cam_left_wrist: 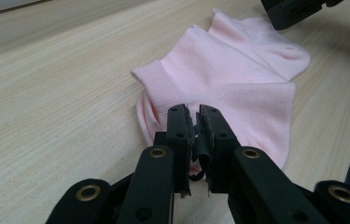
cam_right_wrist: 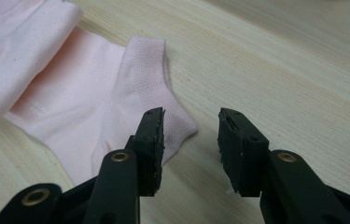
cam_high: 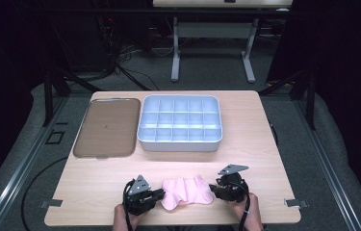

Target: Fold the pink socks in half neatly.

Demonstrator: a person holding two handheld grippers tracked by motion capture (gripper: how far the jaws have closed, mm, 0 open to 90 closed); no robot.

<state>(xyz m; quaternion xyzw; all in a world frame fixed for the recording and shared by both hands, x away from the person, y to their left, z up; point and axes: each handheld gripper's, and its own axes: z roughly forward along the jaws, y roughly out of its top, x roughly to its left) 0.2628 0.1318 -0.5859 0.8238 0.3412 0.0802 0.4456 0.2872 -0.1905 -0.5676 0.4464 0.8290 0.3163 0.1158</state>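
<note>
A pink sock point(cam_high: 186, 191) is seen lying crumpled on the desk point(cam_high: 264, 144), between the left gripper point(cam_high: 160, 194) and the right gripper point(cam_high: 212, 188); in the left gripper view the sock point(cam_left_wrist: 238, 88) stretches away ahead of the fingers point(cam_left_wrist: 177, 126), with its ribbed cuff just beyond their tips. The left gripper's point(cam_left_wrist: 194, 119) fingers are pressed nearly together, and a thin fold of the sock's near edge appears to be pinched between them, though the fabric inside the narrow slot is hard to make out. In the right gripper view the fingers point(cam_right_wrist: 151, 135) are spread with bare desk point(cam_right_wrist: 280, 60) between them; the sock's point(cam_right_wrist: 79, 102) corner lies under and just beside the finger seen at the left, not between the two; nothing is gripped by the right gripper point(cam_right_wrist: 191, 122).

Several faults can be foreseen from here; if the right fingers are closed as they stand, only air or a sliver of the corner may be caught, because the cloth lies off to one side of the gap. If the sock is then lifted or stretched, the shallow pinch on the left could be lost, since little fabric seems to be taken; the sock would drop back in a heap. A pull by one gripper alone would drag the sock across the desk rather than spread it. Only one layer may be caught, so that the sock is twisted instead of opened flat. A grey compartment box point(cam_high: 180, 122) and a brown tray point(cam_high: 107, 127) stand well beyond the fingers and are unlikely to be disturbed.
</note>
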